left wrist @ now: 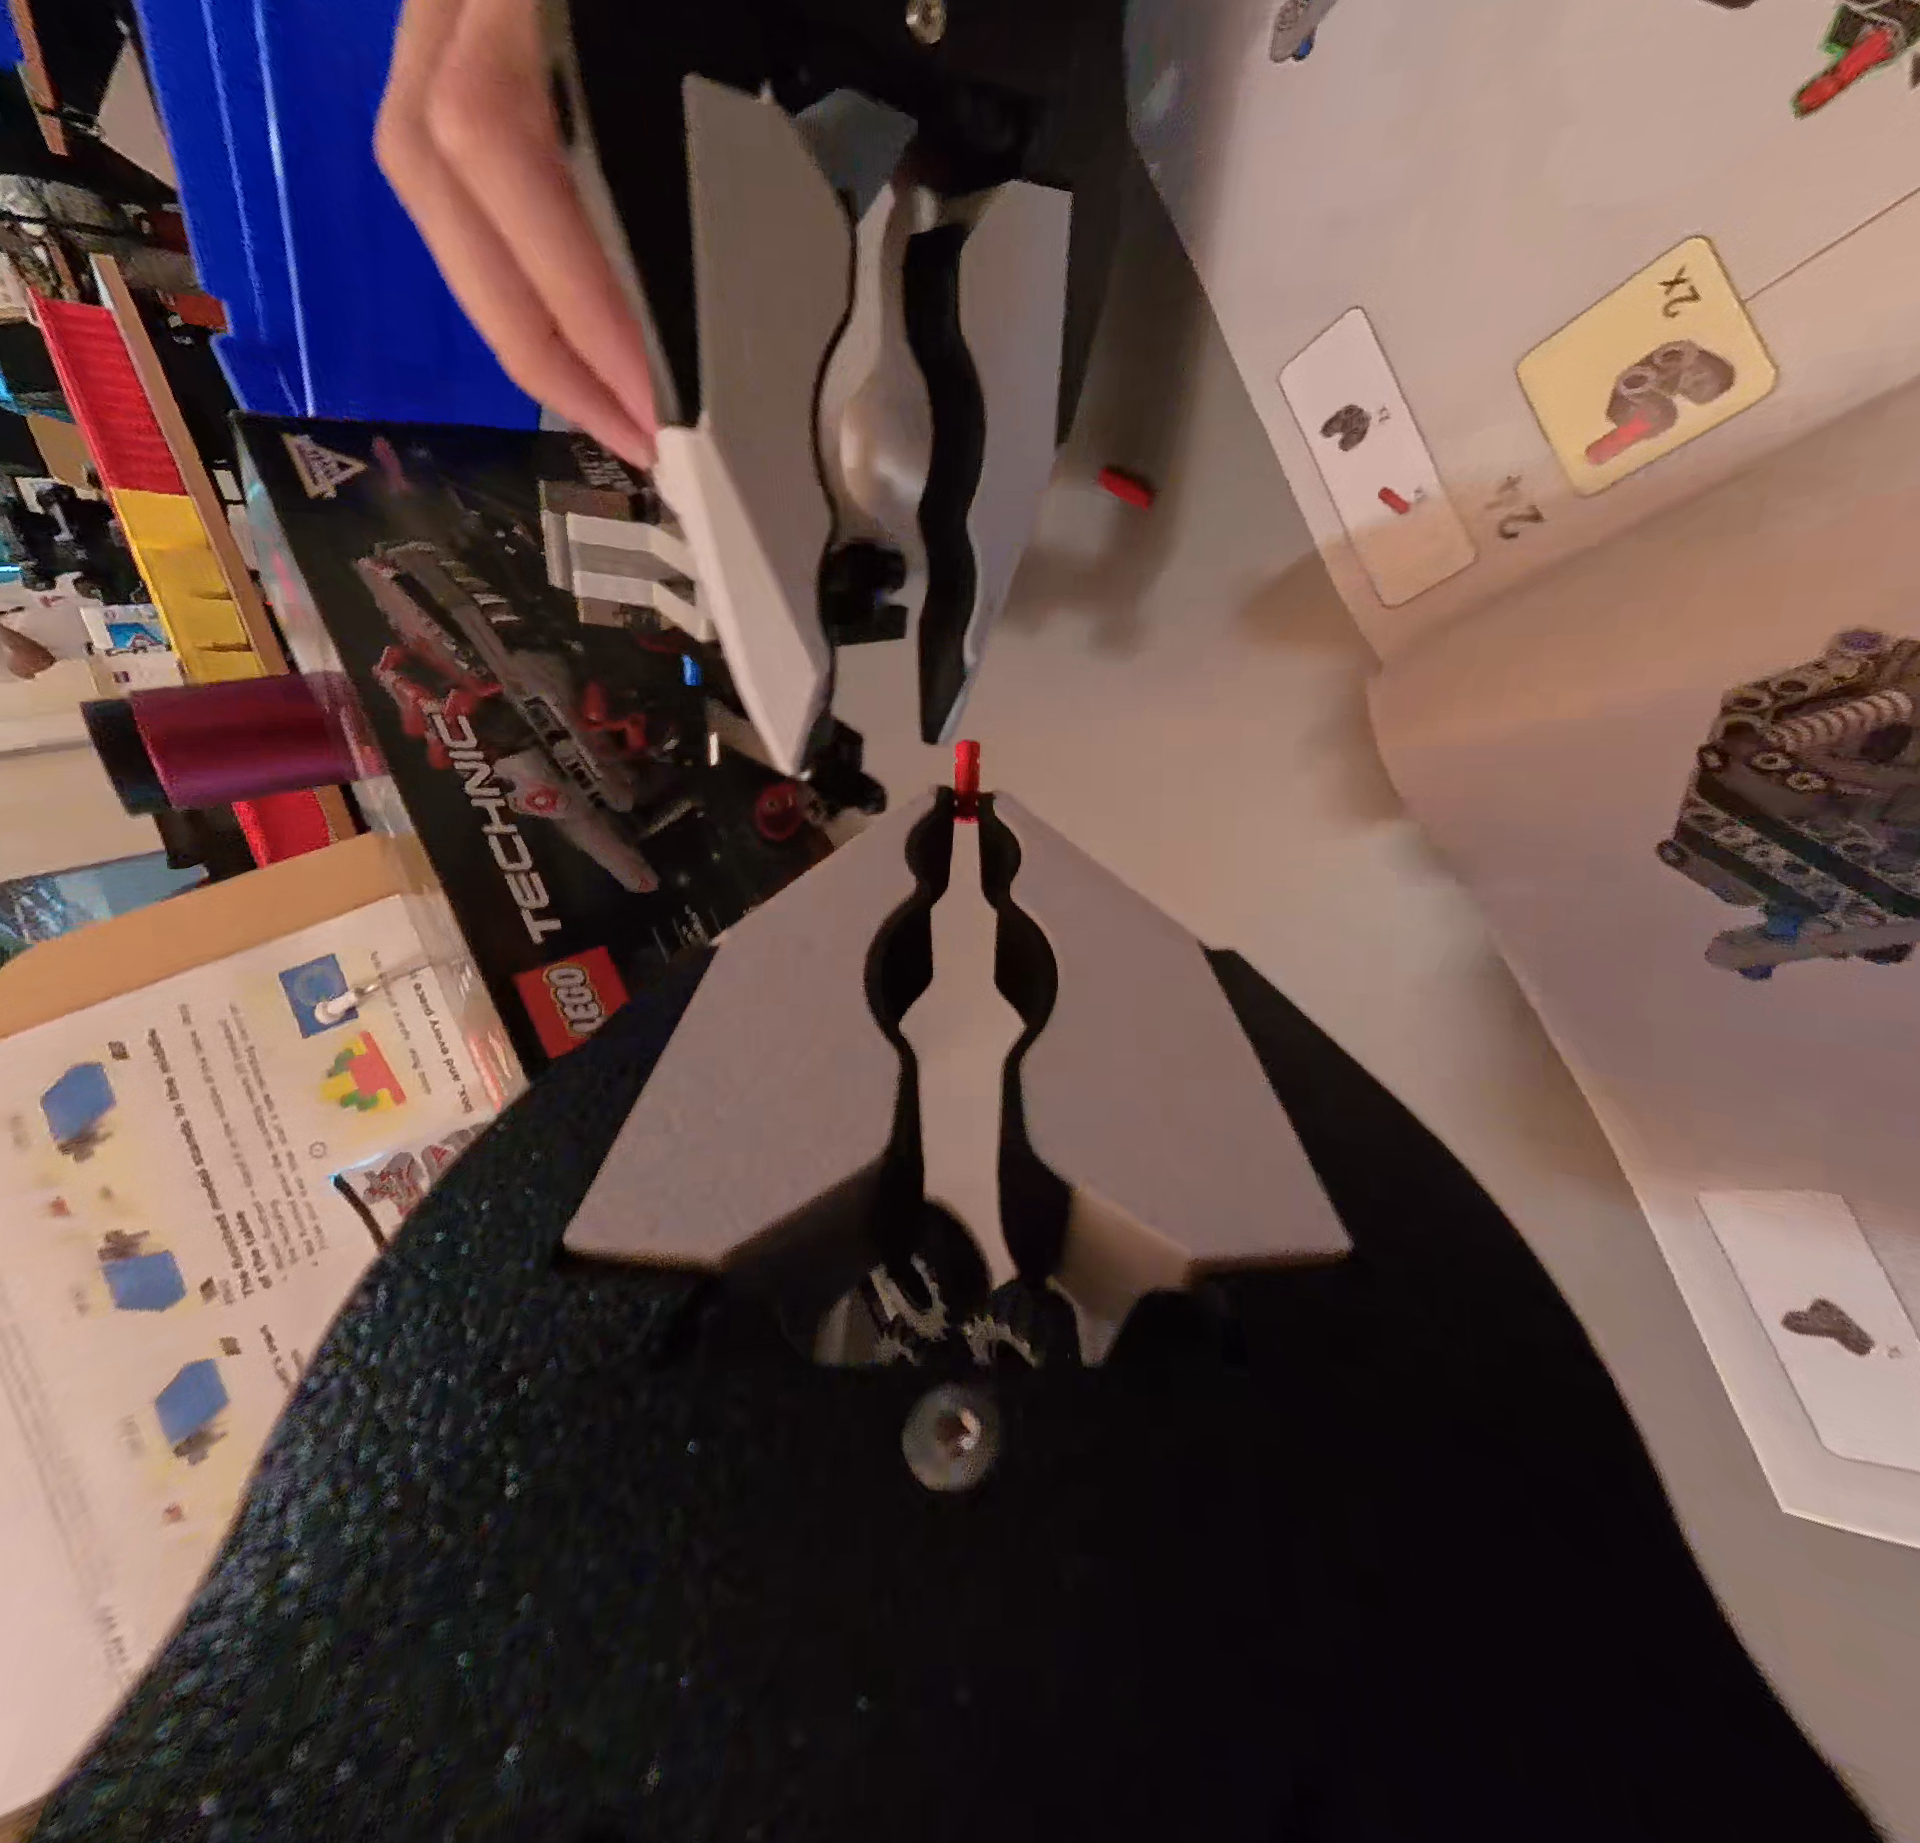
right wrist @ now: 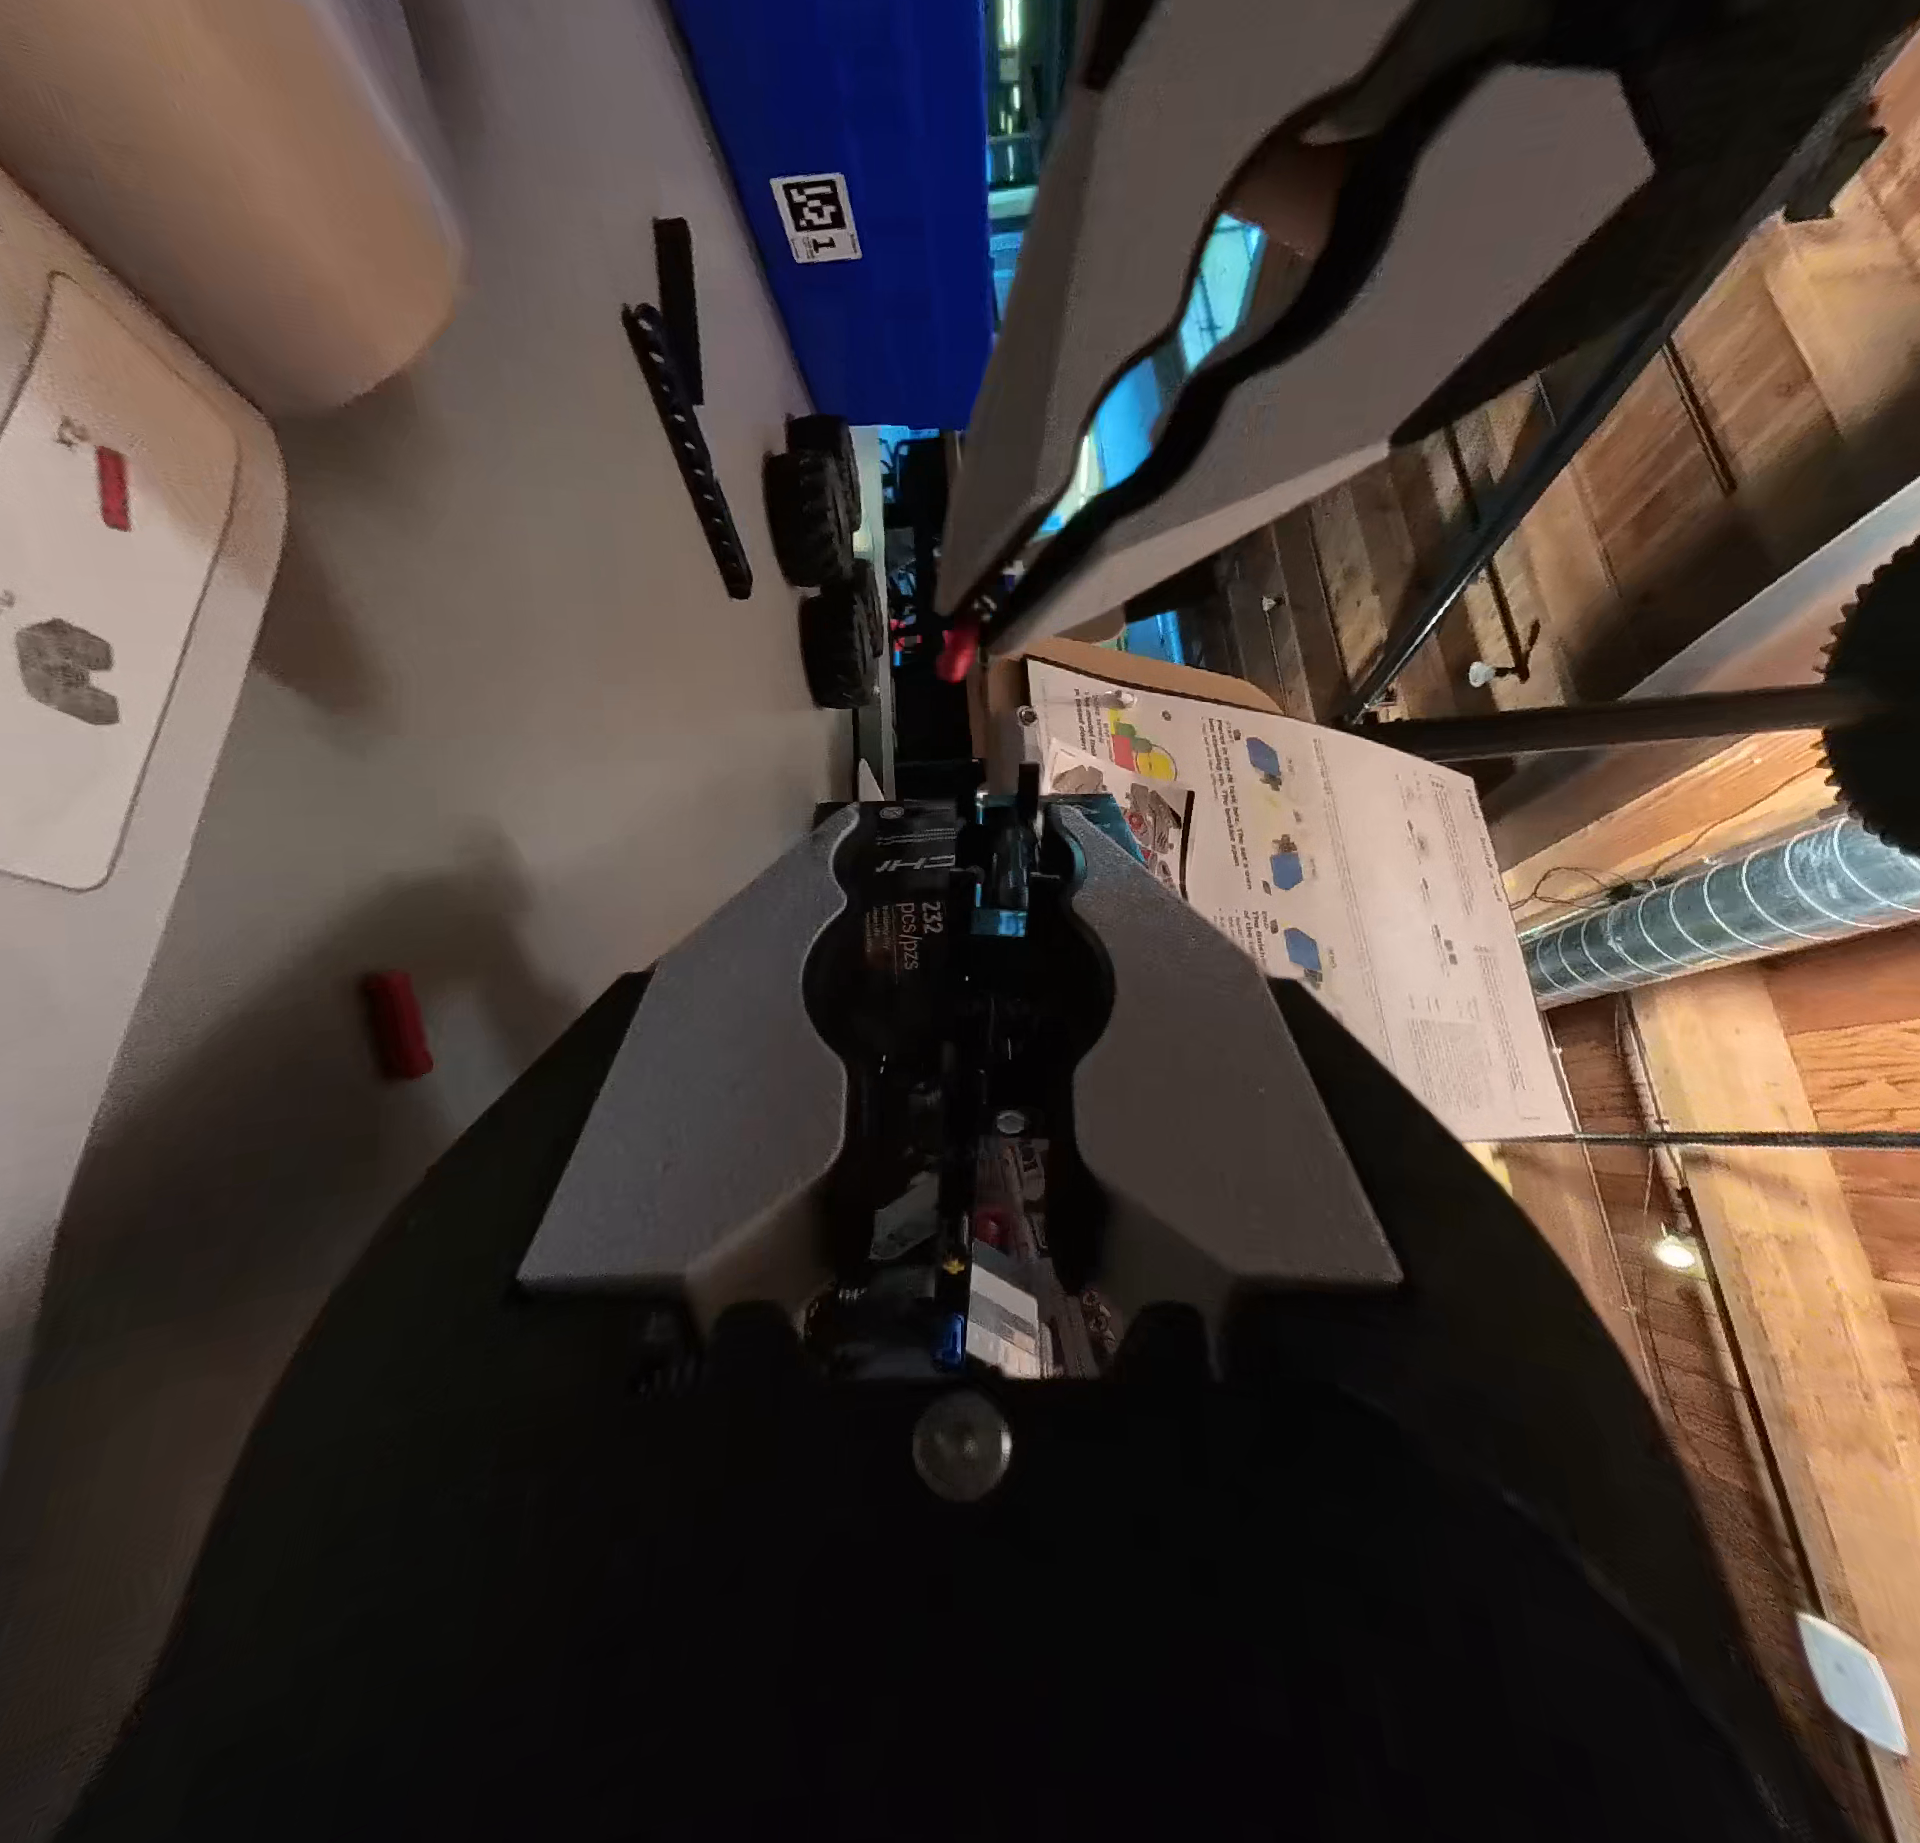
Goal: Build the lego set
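My left gripper (left wrist: 966, 808) is shut on a small red pin (left wrist: 966, 773) that sticks out past its tips. It also shows at the upper right of the right wrist view (right wrist: 966, 617), with the red pin (right wrist: 956, 652) at its tip. My right gripper (right wrist: 956, 819) holds a small black connector piece (right wrist: 1000, 863) between its fingers. In the left wrist view the right gripper (left wrist: 871, 744) comes down from the top with the black piece (left wrist: 862, 593) part-way up its jaws. The pin's tip is just below the right gripper's tips, a small gap apart.
An open instruction booklet (left wrist: 1558, 463) lies on the white table, with a loose red pin (left wrist: 1125, 484) beside it, also in the right wrist view (right wrist: 397, 1024). Black tyres (right wrist: 826, 515), black beams (right wrist: 686, 443), a blue bin (right wrist: 852, 131), the set's box (left wrist: 520, 713) and a printed sheet (left wrist: 156, 1222) stand around. Only a small space, under 4 cm, lies between the two pairs of fingers.
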{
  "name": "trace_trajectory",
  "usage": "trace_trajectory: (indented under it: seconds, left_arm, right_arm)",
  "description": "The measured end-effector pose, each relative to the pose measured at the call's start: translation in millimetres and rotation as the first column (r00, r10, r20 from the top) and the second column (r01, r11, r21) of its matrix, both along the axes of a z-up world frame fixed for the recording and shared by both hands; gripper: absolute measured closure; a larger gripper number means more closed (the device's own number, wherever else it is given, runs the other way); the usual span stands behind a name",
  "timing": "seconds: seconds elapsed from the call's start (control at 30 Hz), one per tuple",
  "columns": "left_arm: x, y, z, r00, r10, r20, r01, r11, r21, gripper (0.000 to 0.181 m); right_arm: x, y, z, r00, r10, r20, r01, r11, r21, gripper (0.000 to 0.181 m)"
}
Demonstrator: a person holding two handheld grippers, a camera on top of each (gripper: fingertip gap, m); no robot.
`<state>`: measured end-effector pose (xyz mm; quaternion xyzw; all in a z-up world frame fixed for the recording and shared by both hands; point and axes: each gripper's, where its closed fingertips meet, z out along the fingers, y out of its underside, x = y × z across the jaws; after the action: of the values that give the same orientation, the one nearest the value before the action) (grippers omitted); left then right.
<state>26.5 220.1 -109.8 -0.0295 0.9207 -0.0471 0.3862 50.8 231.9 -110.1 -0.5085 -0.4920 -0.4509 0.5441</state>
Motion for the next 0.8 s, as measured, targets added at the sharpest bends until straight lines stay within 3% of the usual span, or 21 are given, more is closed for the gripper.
trace_trajectory:
  seconds: [0.17,0.27,0.4,0.8]
  left_arm:
    - [3,3,-8,0.999,0.026,-0.02,-0.027,1.0,-0.012,0.179]
    - [5,-1,-4,1.0,0.024,-0.013,-0.025,0.997,-0.072,0.179]
    - [7,-3,-2,0.999,0.03,-0.015,-0.032,0.991,-0.133,0.179]
    - [4,3,-22,0.992,0.063,-0.109,-0.08,0.984,-0.159,0.179]
  right_arm:
    - [-1,-3,-3,0.998,0.034,-0.051,-0.035,0.999,-0.018,0.14]
    - [2,-5,0,0.991,0.043,-0.123,-0.044,0.999,-0.01,0.121]
    - [9,-10,9,0.966,0.066,-0.25,-0.067,0.998,0.007,0.12]
    - [8,-26,-13,0.973,0.051,-0.225,-0.081,0.988,-0.128,0.106]
